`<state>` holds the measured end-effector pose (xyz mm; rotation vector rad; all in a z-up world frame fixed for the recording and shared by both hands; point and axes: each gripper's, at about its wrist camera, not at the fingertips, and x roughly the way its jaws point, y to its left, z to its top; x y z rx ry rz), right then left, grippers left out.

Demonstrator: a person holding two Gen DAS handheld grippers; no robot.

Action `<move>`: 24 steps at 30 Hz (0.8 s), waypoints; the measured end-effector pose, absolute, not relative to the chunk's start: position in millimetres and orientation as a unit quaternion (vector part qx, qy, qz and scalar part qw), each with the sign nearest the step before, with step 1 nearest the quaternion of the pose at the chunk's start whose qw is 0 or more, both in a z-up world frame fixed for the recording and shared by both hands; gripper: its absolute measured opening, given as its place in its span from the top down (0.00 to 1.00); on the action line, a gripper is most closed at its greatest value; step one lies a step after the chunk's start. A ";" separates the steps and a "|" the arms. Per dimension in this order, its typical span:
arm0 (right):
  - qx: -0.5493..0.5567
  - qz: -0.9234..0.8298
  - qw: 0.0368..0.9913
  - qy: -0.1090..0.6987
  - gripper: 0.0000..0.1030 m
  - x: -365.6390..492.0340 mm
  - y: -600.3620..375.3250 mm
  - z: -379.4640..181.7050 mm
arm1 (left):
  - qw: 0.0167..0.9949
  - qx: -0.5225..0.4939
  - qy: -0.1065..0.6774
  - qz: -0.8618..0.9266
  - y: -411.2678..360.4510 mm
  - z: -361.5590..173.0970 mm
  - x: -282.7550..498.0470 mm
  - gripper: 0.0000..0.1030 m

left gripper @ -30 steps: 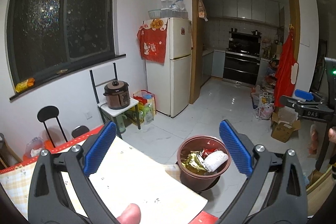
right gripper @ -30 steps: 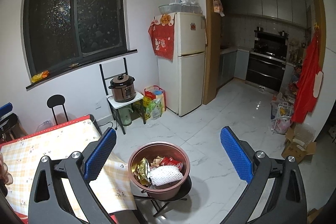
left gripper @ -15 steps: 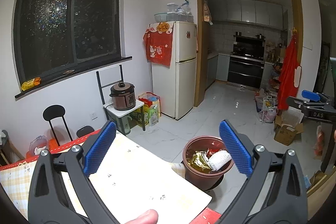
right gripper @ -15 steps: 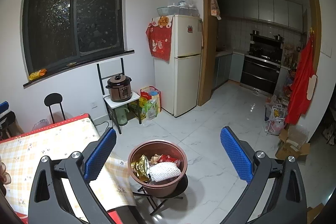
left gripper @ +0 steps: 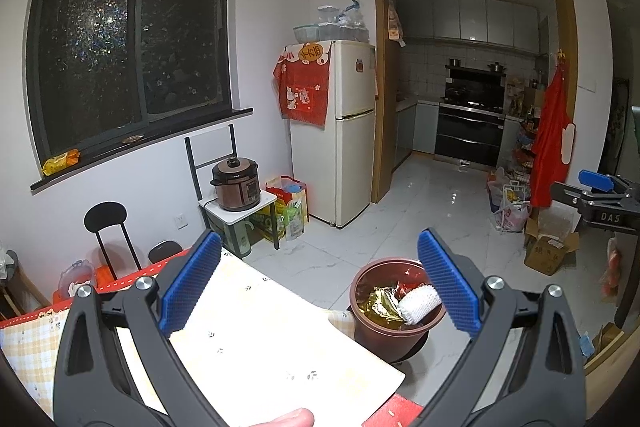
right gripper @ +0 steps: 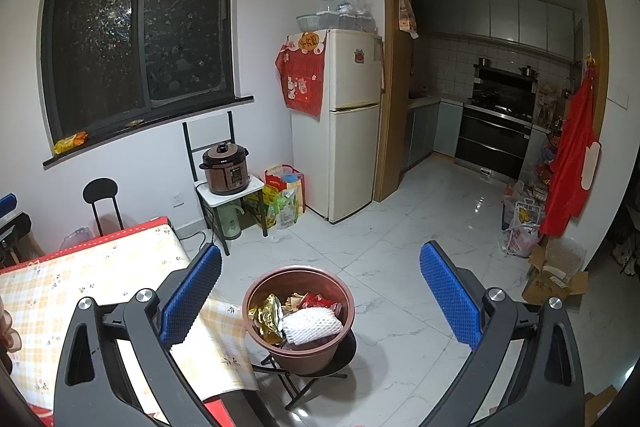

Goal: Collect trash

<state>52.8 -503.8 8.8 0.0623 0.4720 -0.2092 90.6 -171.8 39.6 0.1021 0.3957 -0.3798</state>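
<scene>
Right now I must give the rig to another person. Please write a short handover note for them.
Left gripper: open, empty, above the table.
Right gripper: open, empty, above the brown bin.
The bin stands on a small black stool beside the table, holding wrappers and a white foam net.
Done: this trash is in the bin.
Left: no trash shows on the visible tabletop; check the hidden areas.
</scene>
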 end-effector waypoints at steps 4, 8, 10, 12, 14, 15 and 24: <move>0.030 -0.101 0.966 0.234 0.05 53.3 -504.0 7.0 | 0.962 0.049 0.196 -0.186 -172.7 38.3 92.0 0.06; 0.029 -0.100 0.966 0.235 0.05 55.1 -506.2 6.1 | 0.962 0.049 0.196 -0.184 -173.6 38.0 94.2 0.06; 0.030 -0.100 0.966 0.235 0.05 55.4 -506.1 6.3 | 0.962 0.047 0.196 -0.187 -174.6 38.2 95.0 0.06; 0.031 -0.100 0.966 0.235 0.05 56.2 -507.2 5.5 | 0.961 0.046 0.196 -0.189 -176.2 38.4 95.7 0.06; 0.032 -0.101 0.966 0.235 0.05 57.4 -508.9 4.9 | 0.961 0.048 0.196 -0.189 -179.3 38.3 97.4 0.06; 0.033 -0.100 0.966 0.236 0.05 59.0 -511.7 4.4 | 0.961 0.050 0.196 -0.188 -181.1 38.4 98.2 0.06; 0.042 -0.089 0.966 0.239 0.05 70.4 -530.4 -1.1 | 0.963 0.052 0.203 -0.168 -198.0 36.5 105.2 0.06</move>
